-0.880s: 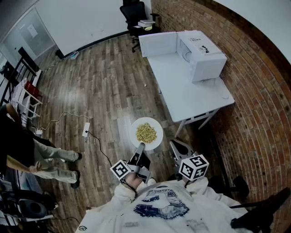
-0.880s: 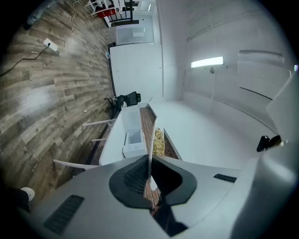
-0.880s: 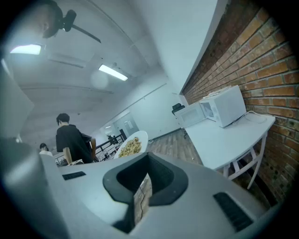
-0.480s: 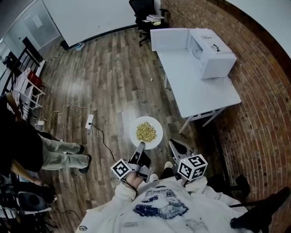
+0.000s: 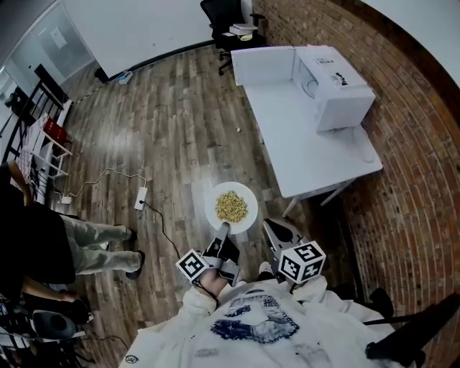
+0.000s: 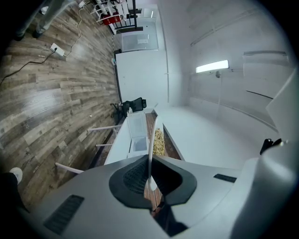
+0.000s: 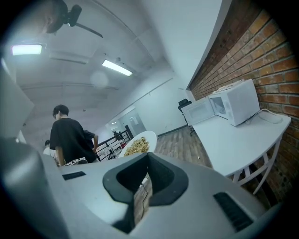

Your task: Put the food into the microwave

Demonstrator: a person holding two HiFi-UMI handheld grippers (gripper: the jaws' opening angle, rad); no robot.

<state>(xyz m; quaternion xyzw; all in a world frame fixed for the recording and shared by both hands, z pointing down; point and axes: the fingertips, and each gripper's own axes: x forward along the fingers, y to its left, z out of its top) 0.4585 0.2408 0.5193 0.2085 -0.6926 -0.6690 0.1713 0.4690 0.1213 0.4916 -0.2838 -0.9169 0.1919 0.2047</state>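
A white plate (image 5: 231, 208) heaped with yellow food (image 5: 231, 207) hangs over the wooden floor, level. My left gripper (image 5: 222, 231) is shut on its near rim. The left gripper view shows the plate (image 6: 152, 140) edge-on between the jaws of the left gripper (image 6: 150, 186). My right gripper (image 5: 274, 231) hovers beside the plate, jaws together with nothing in them. In the right gripper view the plate (image 7: 140, 141) sits just left of the right gripper (image 7: 141, 189). The white microwave (image 5: 335, 86) stands at the table's far end with its door (image 5: 262, 66) swung open; the microwave (image 7: 235, 101) also shows far right.
The white table (image 5: 309, 147) runs along a brick wall (image 5: 420, 180), ahead and to the right. A power strip (image 5: 140, 197) with cable lies on the floor at left. A bystander (image 5: 43, 244) stands at left. An office chair (image 5: 228, 20) is beyond the table.
The table and microwave have slid right and slightly down in the head view. The plate stays held in the left gripper. The bystander's legs have shifted.
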